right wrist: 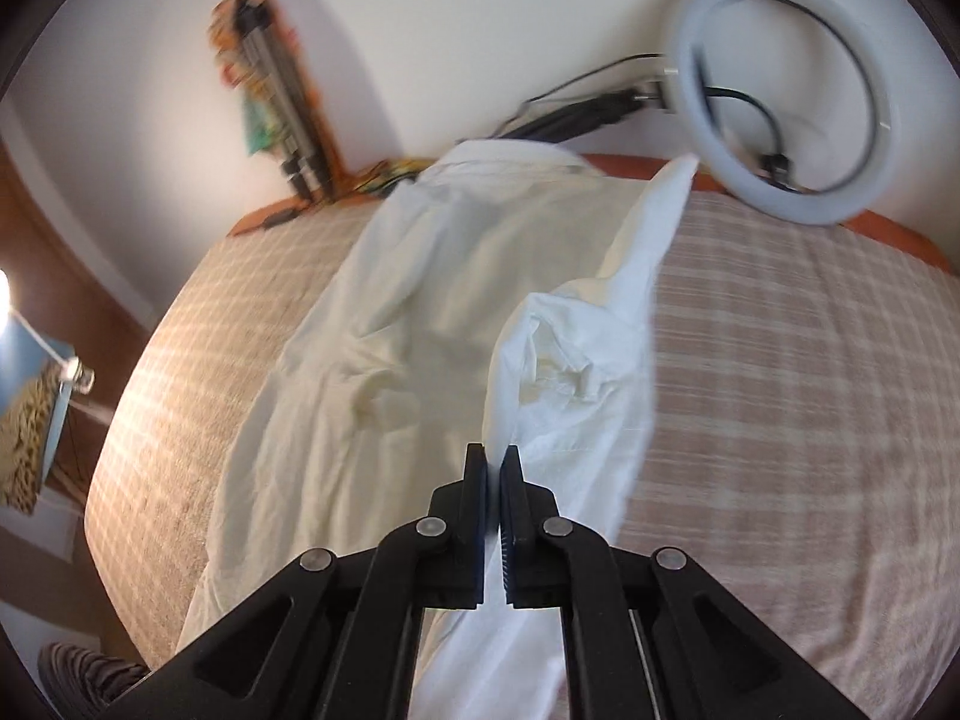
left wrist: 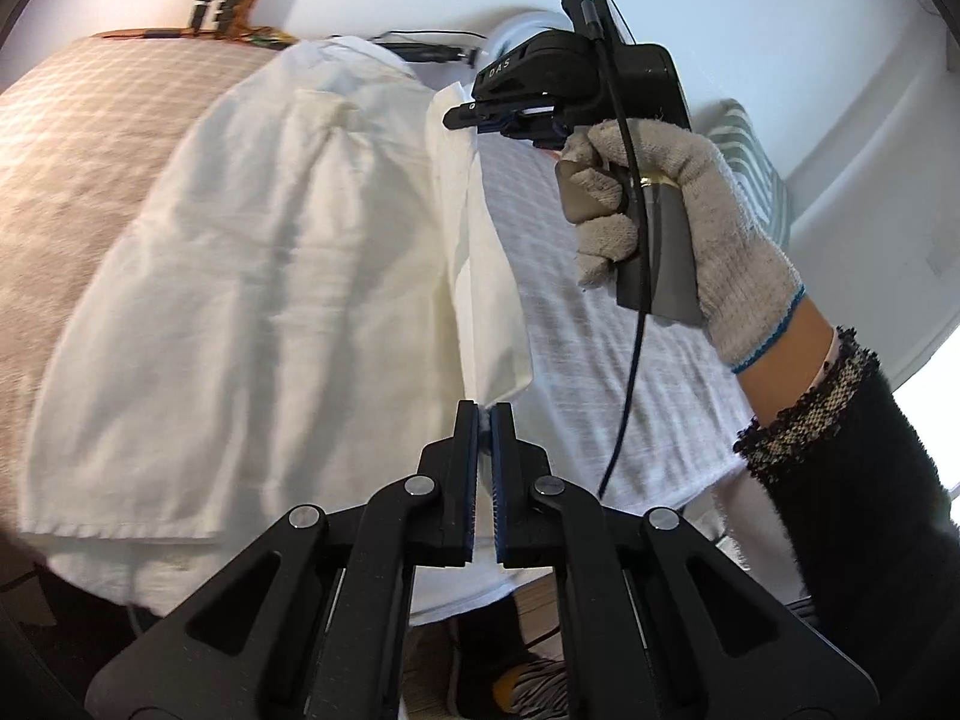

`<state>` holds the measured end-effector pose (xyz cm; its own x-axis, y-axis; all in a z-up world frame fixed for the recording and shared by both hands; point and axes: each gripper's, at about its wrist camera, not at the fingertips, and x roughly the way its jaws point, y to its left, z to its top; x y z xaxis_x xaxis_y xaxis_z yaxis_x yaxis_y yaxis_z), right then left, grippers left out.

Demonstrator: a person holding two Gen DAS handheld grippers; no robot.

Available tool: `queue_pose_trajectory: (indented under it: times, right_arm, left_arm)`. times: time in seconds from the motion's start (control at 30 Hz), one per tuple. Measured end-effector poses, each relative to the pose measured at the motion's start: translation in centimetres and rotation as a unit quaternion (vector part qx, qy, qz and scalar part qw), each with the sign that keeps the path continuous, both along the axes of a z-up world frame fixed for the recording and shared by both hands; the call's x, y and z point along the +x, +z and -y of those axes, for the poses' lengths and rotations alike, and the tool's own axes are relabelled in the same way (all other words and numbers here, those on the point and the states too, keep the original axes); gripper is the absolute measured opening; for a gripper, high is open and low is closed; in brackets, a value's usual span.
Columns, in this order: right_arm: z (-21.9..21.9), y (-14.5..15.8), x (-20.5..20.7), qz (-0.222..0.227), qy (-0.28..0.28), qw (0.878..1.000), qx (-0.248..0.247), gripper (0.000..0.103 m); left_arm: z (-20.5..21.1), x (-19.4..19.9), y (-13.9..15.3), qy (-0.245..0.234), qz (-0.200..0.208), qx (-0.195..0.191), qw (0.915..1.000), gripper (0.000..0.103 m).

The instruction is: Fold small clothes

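A white shirt (left wrist: 270, 252) lies spread on a checked beige bedspread (left wrist: 78, 138). My left gripper (left wrist: 485, 411) is shut on the lower end of a lifted strip of the shirt's right edge (left wrist: 474, 228). My right gripper (left wrist: 465, 114), held in a gloved hand, is shut on the far end of that same strip, above the bed. In the right wrist view my right gripper (right wrist: 493, 456) pinches a bunched fold of the shirt (right wrist: 570, 372), and the rest of the shirt (right wrist: 408, 312) lies flat to the left.
A ring light (right wrist: 786, 90) on a stand lies at the head of the bed. A folded tripod (right wrist: 282, 96) leans against the wall at the far left. The bedspread (right wrist: 780, 390) stretches out to the right. The floor and a striped slipper (left wrist: 534, 687) show below the bed's near edge.
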<state>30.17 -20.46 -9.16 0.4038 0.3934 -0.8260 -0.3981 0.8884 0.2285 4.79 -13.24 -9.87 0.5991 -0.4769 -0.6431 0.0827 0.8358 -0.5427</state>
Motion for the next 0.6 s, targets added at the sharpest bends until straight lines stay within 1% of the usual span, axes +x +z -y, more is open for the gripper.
queue_pose_trajectory:
  times: [0.17,0.33,0.37,0.4,0.43,0.47,0.5,0.57,0.6]
  right_arm:
    - [-3.7,-1.2,0.0,-0.006,0.027,1.0,-0.012,0.001]
    - [-5.9,-2.8,0.1,-0.02,0.048,0.998,-0.017,0.002]
    - [-6.3,-3.3,0.1,-0.025,0.054,0.998,-0.017,0.007]
    - [-6.4,-3.6,0.1,-0.031,0.058,0.998,-0.015,0.009]
    - [-6.5,-3.9,0.0,-0.036,0.06,0.997,-0.013,0.018]
    - [-6.3,-4.1,0.0,-0.044,0.064,0.997,0.0,0.032]
    - [-5.8,-4.0,-0.2,-0.053,0.07,0.996,0.025,0.035]
    - [-4.5,-3.2,-0.8,-0.059,0.071,0.995,0.05,0.035]
    - [-3.3,-2.3,-1.5,-0.055,0.066,0.994,0.061,0.035]
  left_arm:
    - [-1.8,-0.5,-0.7,0.015,-0.011,0.01,0.9998,0.002]
    - [-2.6,-0.9,-1.3,0.019,-0.021,0.022,0.9994,0.002]
    - [-2.7,-0.9,-1.5,0.018,-0.025,0.024,0.9992,0.001]
    - [-2.9,-1.0,-1.8,0.018,-0.028,0.025,0.9991,0.001]
    - [-2.8,-0.8,-2.0,0.018,-0.03,0.027,0.999,0.001]
    - [-2.9,-0.8,-2.1,0.018,-0.032,0.029,0.9989,0.002]
    - [-2.9,-0.7,-2.2,0.017,-0.032,0.03,0.9989,0.001]
    - [-3.0,-0.7,-2.3,0.014,-0.033,0.034,0.9988,0.002]
    - [-3.1,-0.9,-2.3,0.013,-0.033,0.032,0.9989,0.002]
